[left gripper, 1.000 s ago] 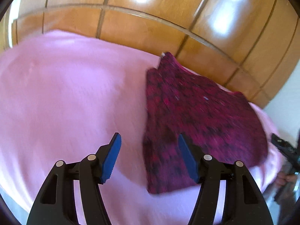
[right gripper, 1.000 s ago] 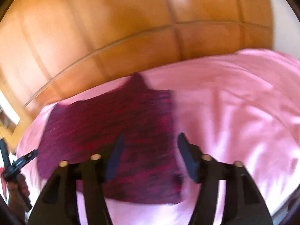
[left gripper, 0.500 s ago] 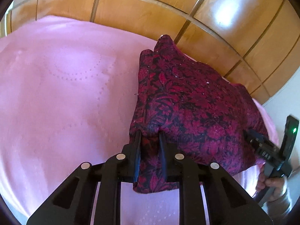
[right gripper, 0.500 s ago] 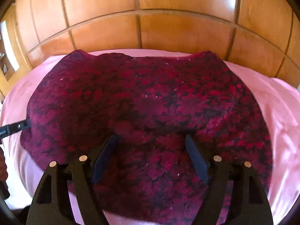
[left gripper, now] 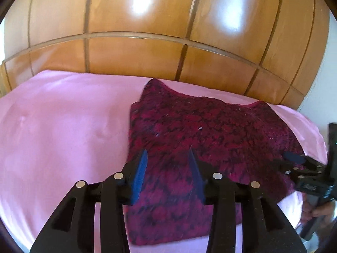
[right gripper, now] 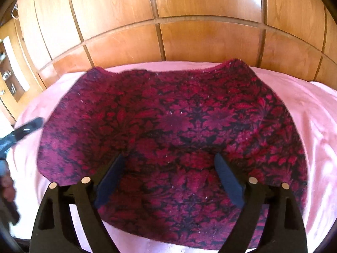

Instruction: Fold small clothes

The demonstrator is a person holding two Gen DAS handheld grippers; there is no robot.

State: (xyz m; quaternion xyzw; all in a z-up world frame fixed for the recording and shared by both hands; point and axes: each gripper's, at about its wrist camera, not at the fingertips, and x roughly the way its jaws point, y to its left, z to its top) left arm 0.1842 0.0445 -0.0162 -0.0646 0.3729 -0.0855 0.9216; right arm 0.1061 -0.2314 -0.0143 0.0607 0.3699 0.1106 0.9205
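Note:
A dark red garment with a black floral pattern point(left gripper: 210, 130) lies flat on a pink bed sheet point(left gripper: 63, 126); it also fills the right wrist view point(right gripper: 172, 122). My left gripper point(left gripper: 167, 158) is open and empty, just above the garment's near left edge. My right gripper point(right gripper: 169, 162) is open wide and empty, above the garment's near middle. The right gripper also shows at the right edge of the left wrist view point(left gripper: 294, 160), and the left one at the left edge of the right wrist view point(right gripper: 23, 128).
A glossy wooden panelled wall point(left gripper: 168, 42) stands right behind the bed. The pink sheet point(right gripper: 316, 116) extends to the left of the garment. A shelf with small items point(right gripper: 8, 71) is at the far left.
My left gripper, shut on the garment's near left edge half a second ago, has opened and let go. The garment now lies flatter. The right gripper stayed open over it.

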